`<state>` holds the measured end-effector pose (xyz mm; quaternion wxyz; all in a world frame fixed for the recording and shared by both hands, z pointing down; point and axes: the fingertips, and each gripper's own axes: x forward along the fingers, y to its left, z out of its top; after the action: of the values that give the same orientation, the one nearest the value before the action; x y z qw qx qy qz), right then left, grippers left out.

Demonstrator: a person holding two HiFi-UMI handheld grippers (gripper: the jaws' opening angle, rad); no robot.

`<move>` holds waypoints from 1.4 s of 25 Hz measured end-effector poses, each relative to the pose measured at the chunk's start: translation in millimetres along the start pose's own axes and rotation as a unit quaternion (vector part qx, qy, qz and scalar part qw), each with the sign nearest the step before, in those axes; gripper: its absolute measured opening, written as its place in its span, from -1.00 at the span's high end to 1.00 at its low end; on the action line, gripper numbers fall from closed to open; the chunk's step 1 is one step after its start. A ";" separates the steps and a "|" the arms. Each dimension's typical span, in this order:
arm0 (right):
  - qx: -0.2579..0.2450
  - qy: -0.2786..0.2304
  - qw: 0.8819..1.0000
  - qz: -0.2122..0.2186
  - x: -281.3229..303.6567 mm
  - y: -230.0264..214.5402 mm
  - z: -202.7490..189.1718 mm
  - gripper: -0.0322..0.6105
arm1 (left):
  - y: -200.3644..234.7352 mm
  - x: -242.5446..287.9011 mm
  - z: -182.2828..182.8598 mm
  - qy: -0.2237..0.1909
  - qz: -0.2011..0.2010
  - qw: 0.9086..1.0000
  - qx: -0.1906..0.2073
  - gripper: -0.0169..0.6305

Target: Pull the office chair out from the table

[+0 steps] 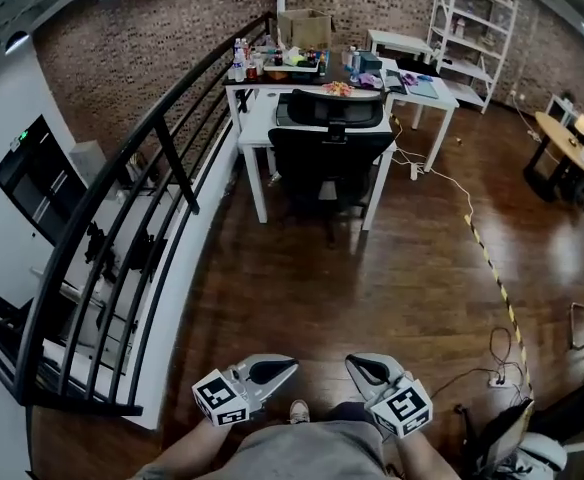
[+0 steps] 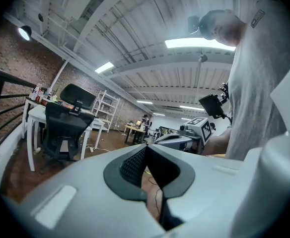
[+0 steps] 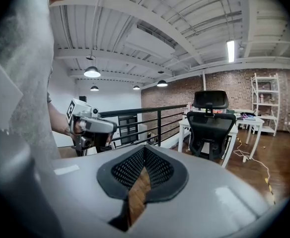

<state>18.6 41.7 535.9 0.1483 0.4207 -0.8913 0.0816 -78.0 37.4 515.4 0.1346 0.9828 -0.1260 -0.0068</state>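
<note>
The black office chair [image 1: 330,158] was pushed in at the white table [image 1: 254,128], with its back facing out. Far from the table, across the wood floor [image 1: 392,288], the left gripper [image 1: 288,366] and the right gripper [image 1: 354,362] were side by side, pointing toward the table. Both had their jaws pressed together, with nothing between them.

The black, mesh-backed office chair [image 1: 330,158] stands upright with its back facing away from the white desk [image 1: 258,120], its seat pushed in under the desktop between the desk's two front legs.
</note>
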 end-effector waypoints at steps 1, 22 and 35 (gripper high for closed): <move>-0.001 0.002 1.000 -0.001 4.3 -3.2 1.8 0.89 | 6.7 0.1 -1.6 -0.001 -0.001 1.000 -0.001 0.95; -0.022 -0.013 1.000 0.011 119.2 -211.9 61.9 0.89 | 198.6 130.6 73.1 -0.004 0.037 0.999 0.009 0.95; -0.019 -0.019 0.999 0.034 172.3 -330.0 81.4 0.89 | 291.6 212.2 100.1 0.004 0.064 0.998 0.011 0.95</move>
<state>154.3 -314.2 523.4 0.1362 0.3890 -0.9090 0.0616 50.9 -313.6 501.0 0.1246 0.9741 -0.1885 0.0067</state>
